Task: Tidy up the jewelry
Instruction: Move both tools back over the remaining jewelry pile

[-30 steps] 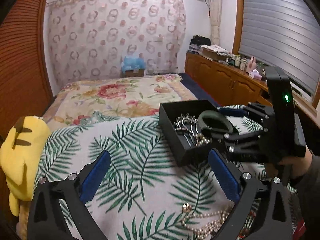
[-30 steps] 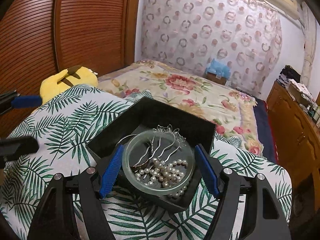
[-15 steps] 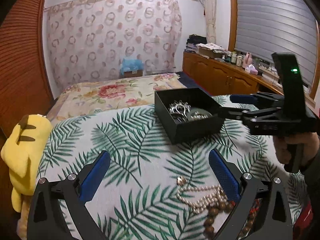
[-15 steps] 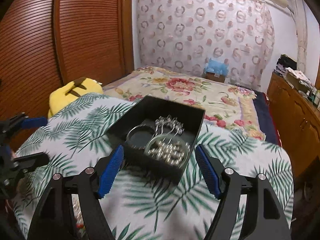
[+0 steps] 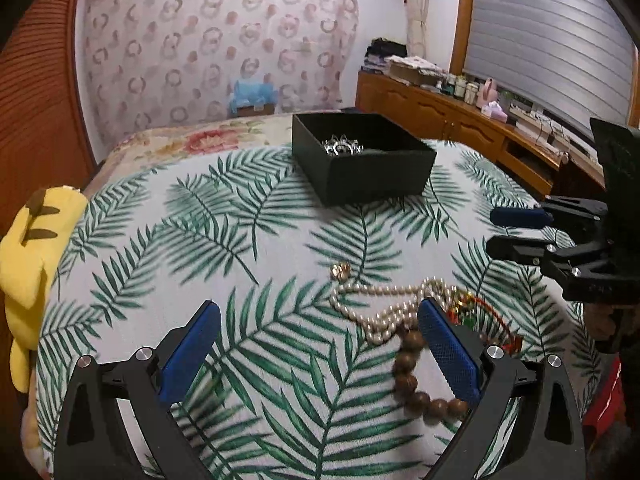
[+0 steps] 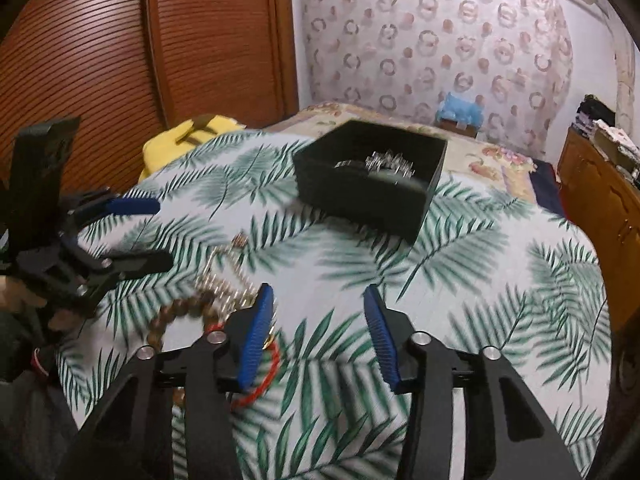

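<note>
right fingers (image 6: 318,330) closing empty over leaf-print cloth (image 6: 460,280).

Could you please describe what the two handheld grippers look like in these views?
Both are matte black plastic frames with two long fingers, each faced with a ribbed blue pad and joined by linkages with silver bolt heads. The left gripper and the right gripper match in build. Seen side-on, the right gripper carries a tall black block behind its fingers. A dark sleeve shows behind the left one.
</note>
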Available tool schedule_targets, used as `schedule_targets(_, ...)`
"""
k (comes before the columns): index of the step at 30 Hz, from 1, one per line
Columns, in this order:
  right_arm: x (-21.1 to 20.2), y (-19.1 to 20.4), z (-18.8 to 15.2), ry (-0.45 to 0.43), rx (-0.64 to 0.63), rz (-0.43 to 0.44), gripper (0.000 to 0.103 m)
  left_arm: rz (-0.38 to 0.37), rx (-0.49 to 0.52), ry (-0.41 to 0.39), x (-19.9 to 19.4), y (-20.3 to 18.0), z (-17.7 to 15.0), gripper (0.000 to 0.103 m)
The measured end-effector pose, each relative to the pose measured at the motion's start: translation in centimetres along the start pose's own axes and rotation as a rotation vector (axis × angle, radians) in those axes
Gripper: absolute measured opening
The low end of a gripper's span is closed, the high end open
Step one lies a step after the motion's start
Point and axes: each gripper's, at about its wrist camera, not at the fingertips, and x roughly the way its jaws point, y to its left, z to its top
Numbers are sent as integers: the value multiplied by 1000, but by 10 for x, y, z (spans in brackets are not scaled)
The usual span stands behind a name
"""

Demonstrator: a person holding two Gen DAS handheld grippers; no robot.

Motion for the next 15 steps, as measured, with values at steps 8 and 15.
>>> schedule_targets(8,10,16,-14,49,-26,45,37,-9,18,32,3,-6,-6,95)
schedule_targets(15,20,28,-12,65,-30,71,32,-14,21,50,6,-8,-9,95)
